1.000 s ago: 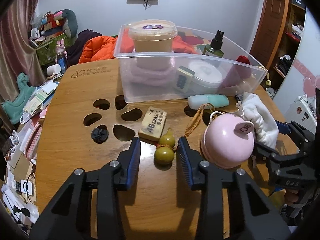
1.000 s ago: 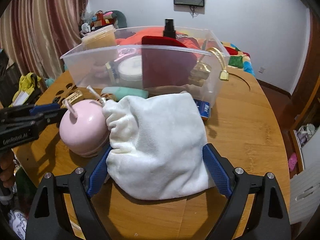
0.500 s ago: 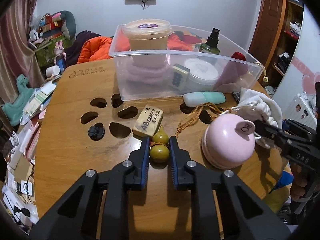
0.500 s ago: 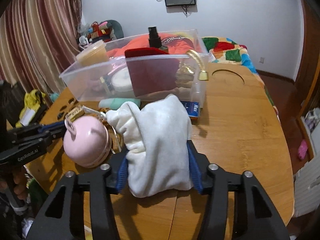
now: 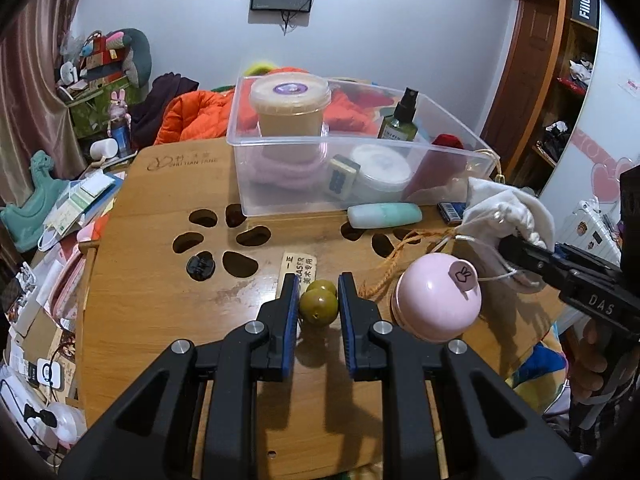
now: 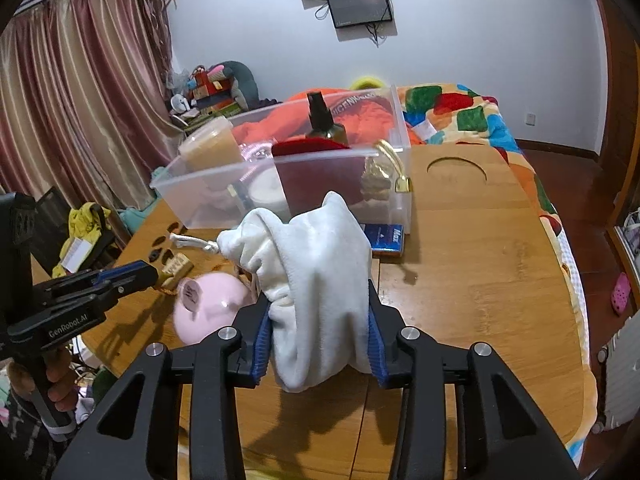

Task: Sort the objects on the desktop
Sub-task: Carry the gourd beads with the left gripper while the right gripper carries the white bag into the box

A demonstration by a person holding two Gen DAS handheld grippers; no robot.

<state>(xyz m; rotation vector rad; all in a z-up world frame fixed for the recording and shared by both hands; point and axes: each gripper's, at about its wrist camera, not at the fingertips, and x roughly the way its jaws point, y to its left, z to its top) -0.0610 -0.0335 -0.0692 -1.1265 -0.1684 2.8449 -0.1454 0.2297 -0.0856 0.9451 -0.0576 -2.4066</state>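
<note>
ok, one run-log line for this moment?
left gripper: shut on gourd charm | right gripper: jaws just closing, shut on white pouch | target: clear bin

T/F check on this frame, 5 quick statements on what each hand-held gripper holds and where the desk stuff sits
1. The left hand-held gripper is shut on the small green gourd. True.
2. The right hand-held gripper is empty. False: its jaws, which have just been closing, pinch the white cloth pouch.
3. The spray bottle stands inside the clear plastic bin. True.
4. The eraser lies in the bin. False: it lies on the wooden table, just beyond the gourd.
5. The pink round case sits on the table beside the gourd. True.
</note>
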